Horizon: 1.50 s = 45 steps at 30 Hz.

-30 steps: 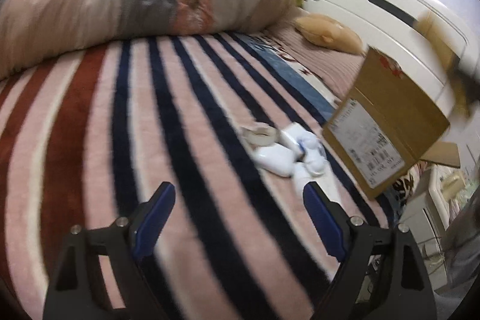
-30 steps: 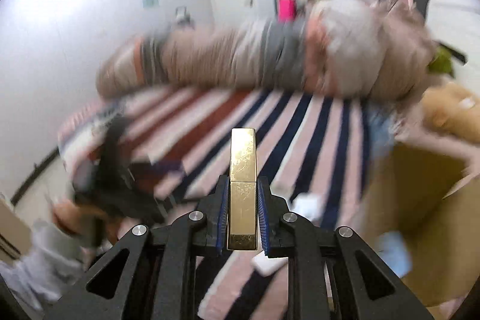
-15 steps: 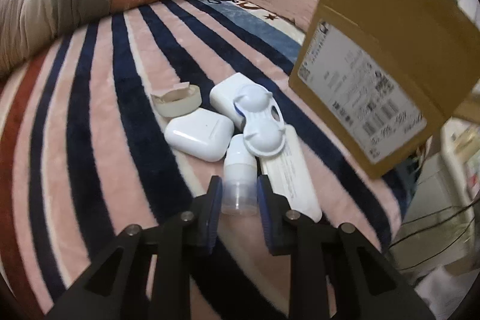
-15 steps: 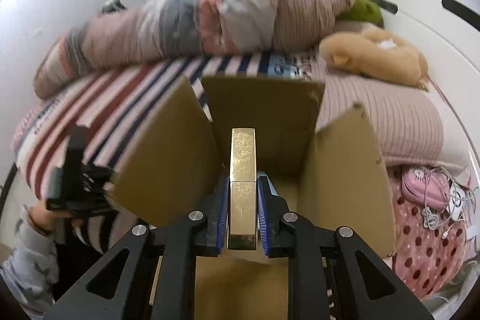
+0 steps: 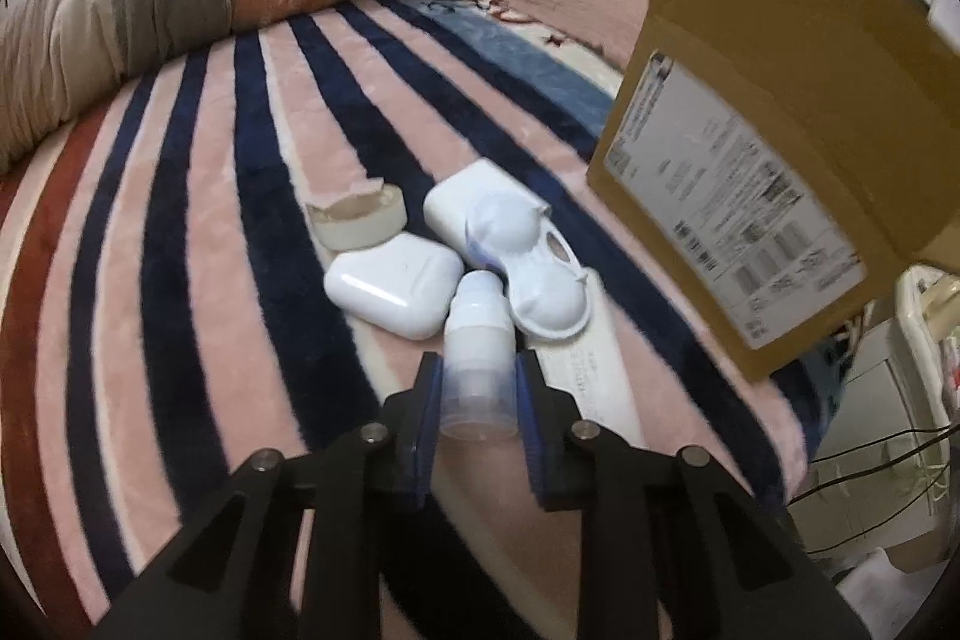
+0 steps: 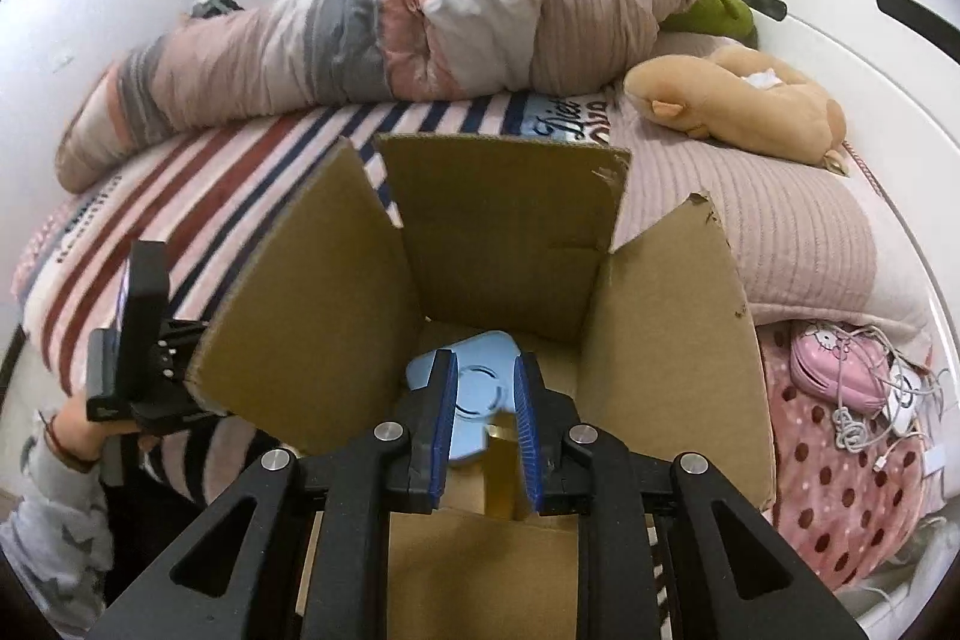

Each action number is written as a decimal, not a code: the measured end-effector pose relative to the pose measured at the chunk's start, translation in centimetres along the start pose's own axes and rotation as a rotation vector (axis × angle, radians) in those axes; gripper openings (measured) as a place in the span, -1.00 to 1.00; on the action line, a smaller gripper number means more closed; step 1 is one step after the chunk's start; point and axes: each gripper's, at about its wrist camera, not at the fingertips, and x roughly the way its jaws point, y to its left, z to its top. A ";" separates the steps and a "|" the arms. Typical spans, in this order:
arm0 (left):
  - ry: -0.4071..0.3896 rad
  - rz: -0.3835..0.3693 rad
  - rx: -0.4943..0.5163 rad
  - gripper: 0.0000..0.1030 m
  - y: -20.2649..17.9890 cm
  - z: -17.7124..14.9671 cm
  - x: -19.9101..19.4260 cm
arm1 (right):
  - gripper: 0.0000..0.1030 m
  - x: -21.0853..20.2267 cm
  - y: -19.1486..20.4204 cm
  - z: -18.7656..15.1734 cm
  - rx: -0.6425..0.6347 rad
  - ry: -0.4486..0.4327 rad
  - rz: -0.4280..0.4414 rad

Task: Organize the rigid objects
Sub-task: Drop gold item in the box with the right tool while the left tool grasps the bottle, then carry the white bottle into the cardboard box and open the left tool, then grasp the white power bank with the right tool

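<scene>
White bottle [image 5: 480, 340] gripped, four others beside

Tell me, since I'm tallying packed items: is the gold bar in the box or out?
In. The gold bar stands inside the cardboard box, beside a blue item, with the right tool open above it.

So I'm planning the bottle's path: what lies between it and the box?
In the left wrist view, a white double-cup case and a long flat white pack lie between the bottle and the box.
</scene>
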 end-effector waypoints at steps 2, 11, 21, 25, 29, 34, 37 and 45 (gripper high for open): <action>-0.031 -0.011 0.004 -0.58 -0.1 0.4 -1.6 | -0.71 -0.4 0.4 0.0 -0.007 -0.015 0.014; -0.178 -0.029 0.118 -0.58 -3.1 5.1 -10.7 | -0.71 -2.6 1.8 -0.7 -0.060 -0.096 0.146; -0.093 -0.236 0.399 -0.58 -13.4 14.8 -12.5 | -0.53 -5.1 4.6 -2.3 -0.138 -0.163 0.136; 0.001 -0.223 0.412 -0.28 -14.5 15.6 -9.5 | -0.53 -5.2 4.0 -3.1 -0.105 -0.160 0.158; -0.068 -0.210 0.338 0.15 -11.5 15.1 -11.2 | -0.53 -5.3 5.9 -2.6 -0.150 -0.172 0.202; -0.150 -0.072 0.222 0.33 -5.4 12.5 -14.2 | -0.53 -3.6 9.9 -1.3 -0.193 -0.160 0.348; -0.157 0.017 0.145 0.36 -1.6 10.2 -14.2 | -0.52 -0.9 13.2 -0.9 -0.221 -0.104 0.423; -0.124 0.032 -0.018 0.37 4.9 3.2 -10.1 | 0.02 9.8 15.4 -5.1 0.042 0.035 0.196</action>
